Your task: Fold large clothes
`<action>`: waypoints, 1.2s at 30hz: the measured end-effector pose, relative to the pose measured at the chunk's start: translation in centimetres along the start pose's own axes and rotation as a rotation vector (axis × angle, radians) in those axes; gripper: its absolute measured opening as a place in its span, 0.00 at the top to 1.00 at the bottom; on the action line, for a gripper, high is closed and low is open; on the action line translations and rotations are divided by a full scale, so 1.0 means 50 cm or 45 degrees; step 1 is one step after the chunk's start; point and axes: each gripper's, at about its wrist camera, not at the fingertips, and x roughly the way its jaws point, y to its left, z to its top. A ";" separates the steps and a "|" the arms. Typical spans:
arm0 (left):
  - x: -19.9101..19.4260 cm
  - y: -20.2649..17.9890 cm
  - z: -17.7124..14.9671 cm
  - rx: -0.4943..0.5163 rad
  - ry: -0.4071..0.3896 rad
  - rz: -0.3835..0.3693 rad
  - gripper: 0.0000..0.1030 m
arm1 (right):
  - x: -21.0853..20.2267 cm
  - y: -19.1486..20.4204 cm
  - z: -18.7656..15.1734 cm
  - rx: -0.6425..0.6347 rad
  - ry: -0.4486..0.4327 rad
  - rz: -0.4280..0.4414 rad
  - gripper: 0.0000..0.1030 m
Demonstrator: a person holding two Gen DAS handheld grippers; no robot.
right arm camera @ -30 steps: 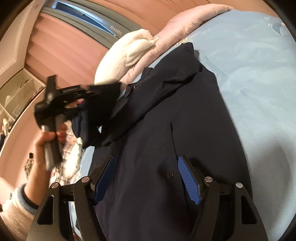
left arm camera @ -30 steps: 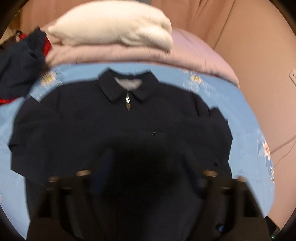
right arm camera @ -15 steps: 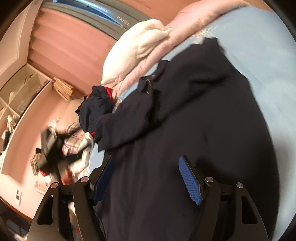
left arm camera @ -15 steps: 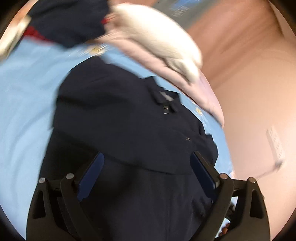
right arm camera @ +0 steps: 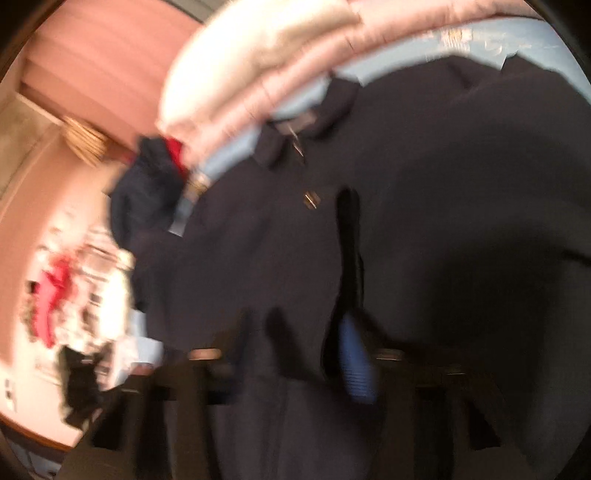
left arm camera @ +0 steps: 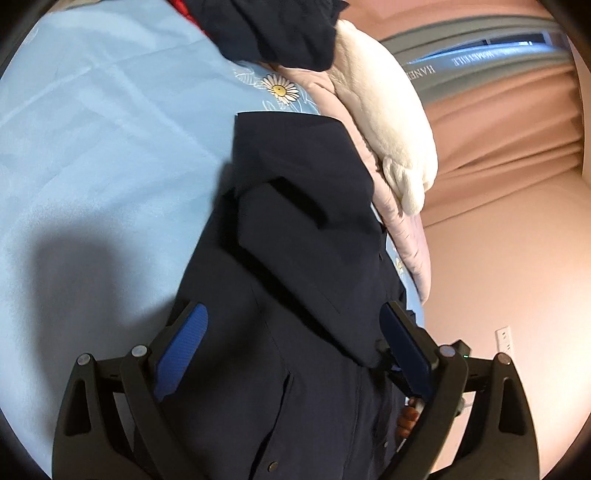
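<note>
A dark navy zip jacket (left arm camera: 295,258) lies spread on the light blue bedsheet (left arm camera: 92,129), one sleeve folded across its body. My left gripper (left arm camera: 291,339) is open and empty, low over the jacket's lower left part, blue pads wide apart. The right wrist view is badly blurred: the jacket (right arm camera: 406,221) fills it, collar and zip (right arm camera: 295,144) at the top. My right gripper (right arm camera: 303,354) is over the jacket's lower part; one blue pad (right arm camera: 354,362) shows, the other is lost in blur.
A white pillow (left arm camera: 384,122) on a pink quilt (left arm camera: 410,240) lies beyond the jacket's collar. A dark navy and red garment (left arm camera: 280,29) is heaped at the bed's head. A pile of clothes (right arm camera: 74,295) sits off the bed's left side. Pink walls surround.
My left gripper has let go of the sleeve, which now lies across the jacket, and swung left and low. My right gripper has swung toward the jacket's middle, fast enough to blur.
</note>
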 end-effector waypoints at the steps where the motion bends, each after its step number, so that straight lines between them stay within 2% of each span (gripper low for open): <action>1: -0.008 0.005 0.001 -0.011 0.001 -0.013 0.08 | 0.006 0.003 0.000 -0.008 0.013 -0.026 0.82; 2: -0.008 0.008 0.005 -0.026 0.005 -0.039 0.08 | 0.009 0.016 0.000 -0.041 0.002 -0.067 0.90; 3: -0.009 0.010 0.008 -0.063 -0.012 -0.072 0.08 | 0.003 0.026 -0.002 -0.070 -0.008 -0.084 0.91; 7: 0.017 -0.021 0.040 -0.070 -0.034 -0.160 0.08 | -0.068 0.071 0.019 -0.160 -0.147 -0.052 0.94; 9: 0.041 -0.032 0.054 -0.079 -0.012 -0.197 0.03 | -0.137 0.084 0.032 -0.188 -0.284 -0.037 0.94; 12: 0.093 -0.048 0.062 -0.102 0.049 -0.210 0.01 | -0.206 0.074 0.044 -0.210 -0.407 -0.066 0.94; 15: 0.131 -0.059 0.067 -0.085 0.055 -0.128 0.01 | -0.214 0.032 0.035 -0.209 -0.373 -0.125 0.94; 18: 0.138 -0.053 0.079 -0.078 0.044 -0.027 0.01 | -0.149 -0.025 0.015 -0.194 -0.212 -0.261 0.92; 21: 0.113 -0.052 0.078 -0.007 0.060 0.050 0.01 | -0.101 -0.063 0.001 -0.128 -0.089 -0.288 0.80; 22: 0.103 -0.057 0.078 0.047 0.050 0.106 0.01 | -0.110 -0.068 -0.003 -0.126 -0.103 -0.270 0.76; 24: 0.082 -0.076 0.071 0.202 0.026 0.269 0.01 | -0.137 -0.061 0.000 -0.138 -0.146 -0.292 0.59; 27: 0.080 -0.117 0.058 0.402 -0.009 0.416 0.02 | -0.186 -0.034 -0.006 -0.209 -0.309 -0.478 0.59; 29: 0.098 -0.159 0.045 0.519 -0.050 0.454 0.02 | -0.200 -0.005 -0.012 -0.277 -0.413 -0.523 0.59; 32: 0.142 -0.202 0.031 0.647 -0.089 0.449 0.06 | -0.166 0.052 0.002 -0.401 -0.417 -0.425 0.59; 34: 0.180 -0.211 0.028 0.705 -0.076 0.485 0.17 | -0.123 0.079 0.001 -0.492 -0.377 -0.409 0.59; 36: 0.233 -0.201 0.032 0.730 -0.012 0.544 0.29 | -0.081 0.089 0.000 -0.554 -0.335 -0.455 0.61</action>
